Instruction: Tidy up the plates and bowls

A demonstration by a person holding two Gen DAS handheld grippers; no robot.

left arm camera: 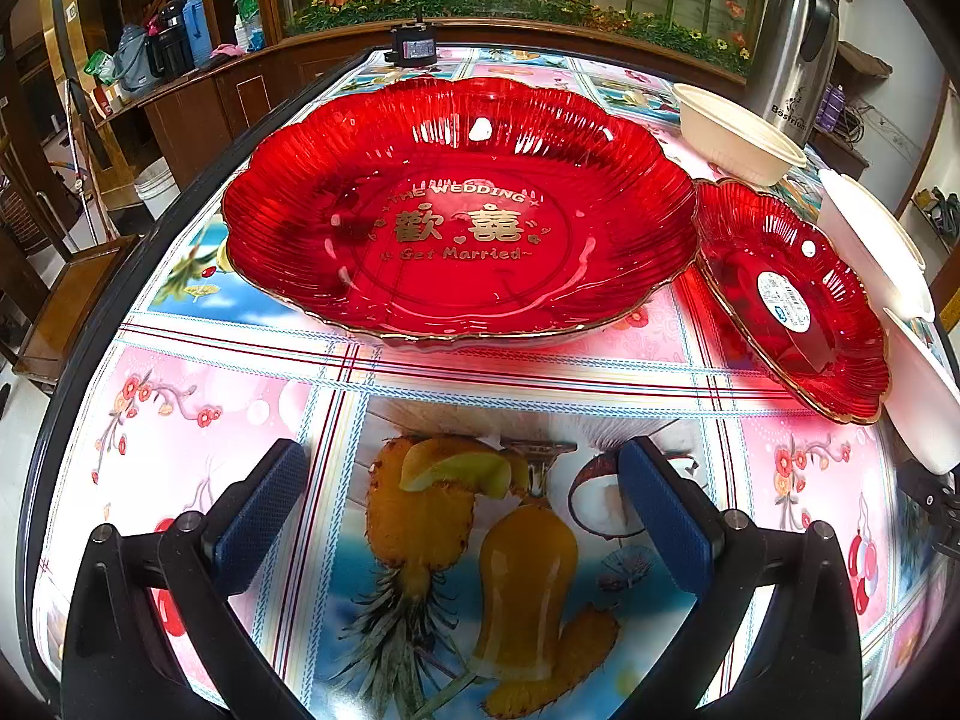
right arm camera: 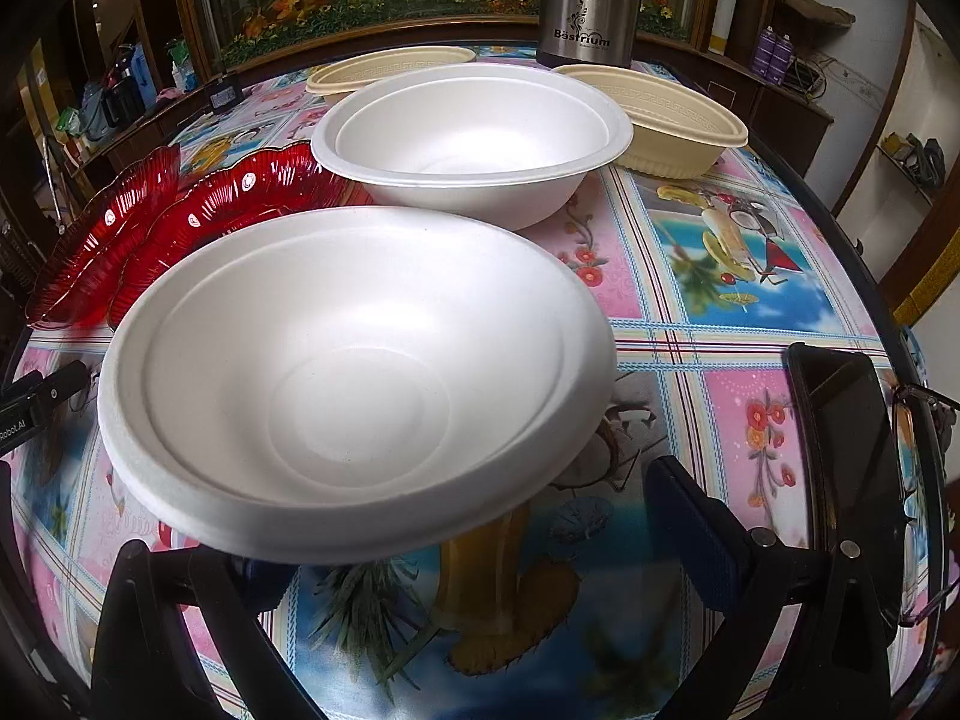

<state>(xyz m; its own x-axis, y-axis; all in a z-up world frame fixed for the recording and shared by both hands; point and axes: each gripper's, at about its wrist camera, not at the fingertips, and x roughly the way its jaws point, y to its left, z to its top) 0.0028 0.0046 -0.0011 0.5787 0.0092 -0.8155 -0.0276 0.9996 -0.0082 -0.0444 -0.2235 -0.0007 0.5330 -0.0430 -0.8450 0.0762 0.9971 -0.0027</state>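
**Plates + bowls on the flowery table, both grippers empty**

Big red plate w/ gold "The Wedding / Get Married" lettering sits straight ahead of the left gripper, well clear of the fingertips. Smaller red plate is just to its right, rims touching or nearly so, can't tell which. It has a white sticker in the middle. Left gripper's jaws are spread wide w/ nothing between them, just tablecloth w/ a pineapple print.

Right gripper is also wide open. Nearest white bowl sits right in front, its rim overhanging the left finger in view; can't tell if they touch. Second white bowl is behind it, further out. Two cream bowls beyond that, either side of a steel thermos at the far edge. Black phone lies to the right of the right finger.
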